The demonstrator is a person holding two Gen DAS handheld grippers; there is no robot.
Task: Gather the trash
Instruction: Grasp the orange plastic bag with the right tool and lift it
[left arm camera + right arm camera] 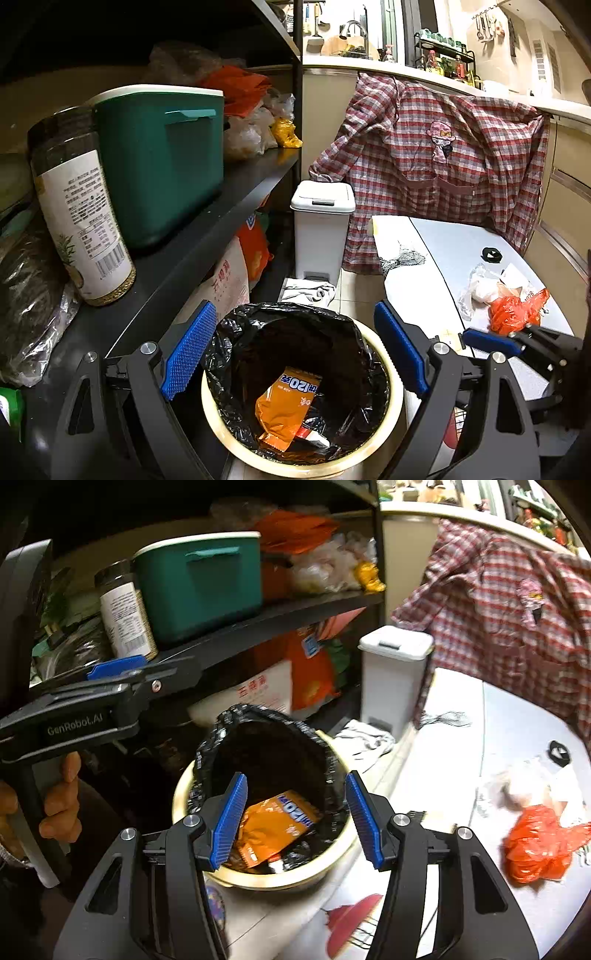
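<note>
A cream bin (395,398) lined with a black bag sits on the floor below both grippers; it also shows in the right wrist view (343,843). An orange snack wrapper (286,402) (273,825) lies inside it. My left gripper (295,350) is open and empty above the bin's mouth. My right gripper (297,816) is open and empty over the bin's near rim. An orange plastic bag (517,312) (539,843) and a crumpled clear bag with white paper (484,286) (524,786) lie on the white table to the right.
A black shelf (207,221) on the left holds a green box (162,162) and a labelled jar (81,218). A white pedal bin (321,225) stands behind. A plaid shirt (443,155) hangs past the table (443,251). A black ring (491,254) lies on the table.
</note>
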